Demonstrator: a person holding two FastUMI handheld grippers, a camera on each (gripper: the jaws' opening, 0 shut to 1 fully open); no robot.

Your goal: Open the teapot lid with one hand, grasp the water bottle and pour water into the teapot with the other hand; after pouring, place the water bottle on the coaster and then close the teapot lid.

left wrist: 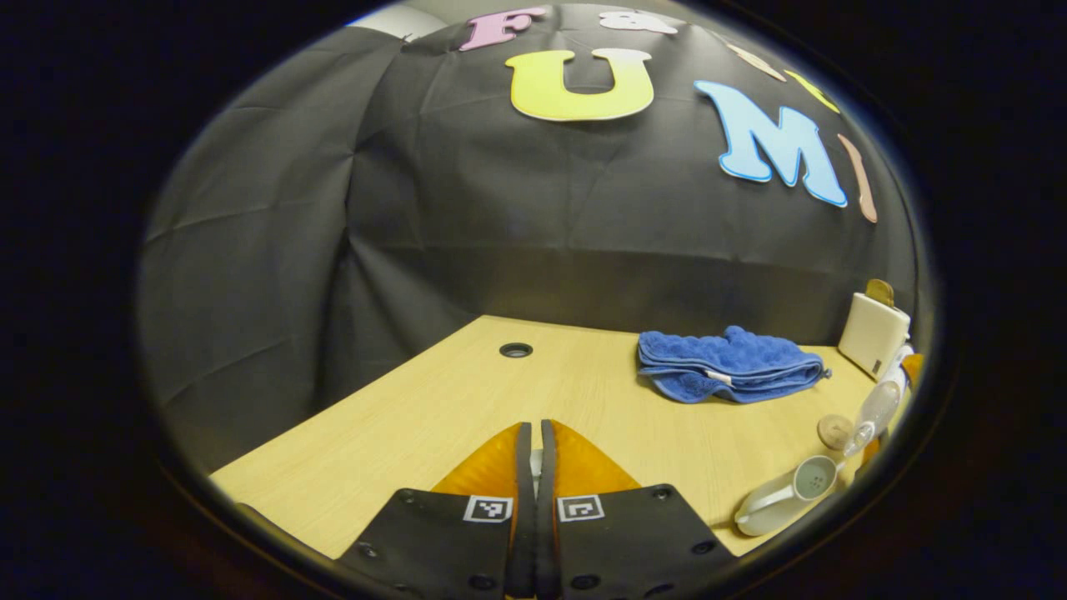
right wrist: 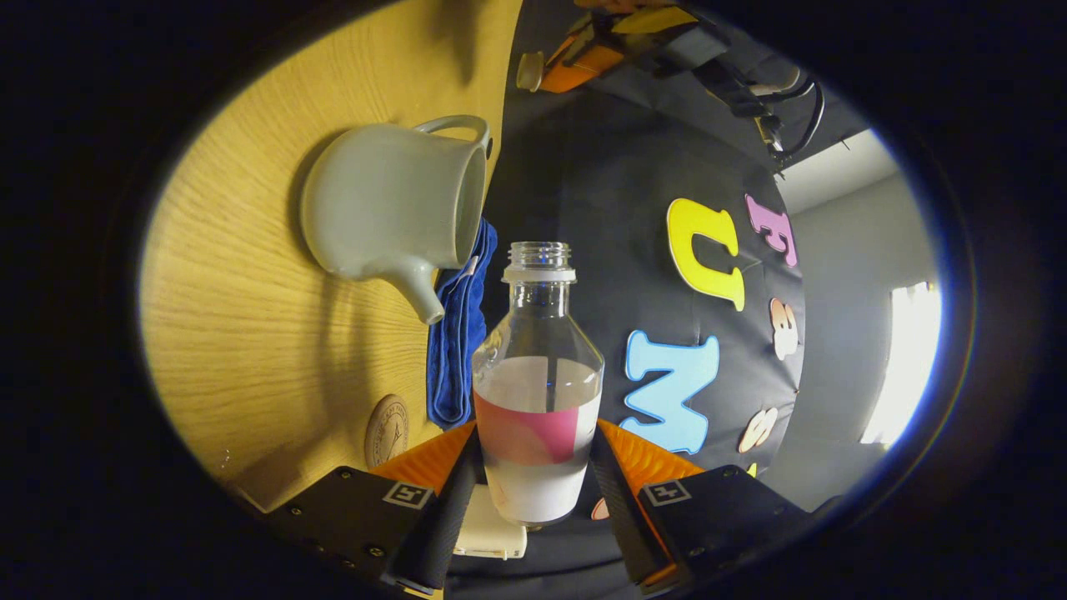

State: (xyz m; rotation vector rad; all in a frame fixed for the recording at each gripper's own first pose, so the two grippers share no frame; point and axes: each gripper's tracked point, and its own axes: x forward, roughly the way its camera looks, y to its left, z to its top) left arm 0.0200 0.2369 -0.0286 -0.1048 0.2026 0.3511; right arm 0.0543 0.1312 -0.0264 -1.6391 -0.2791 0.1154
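In the right gripper view my right gripper [right wrist: 536,442] is shut on the uncapped water bottle [right wrist: 538,367], which has water in its lower part. Its mouth points past the open, pale teapot [right wrist: 383,208] on the table. The round coaster [right wrist: 386,429] lies close to my fingers. At the top, the left gripper [right wrist: 583,54] holds the small teapot lid [right wrist: 528,71] in the air. In the left gripper view my left gripper [left wrist: 536,429] is shut with a pale sliver of the lid between its fingers. At the far right are the teapot [left wrist: 783,496], coaster [left wrist: 835,431] and tilted bottle [left wrist: 877,406].
A folded blue towel [left wrist: 725,364] lies at the back of the wooden table [left wrist: 467,417], behind the teapot. A cream box [left wrist: 873,333] stands at the back right. A cable hole [left wrist: 516,350] sits near the back wall.
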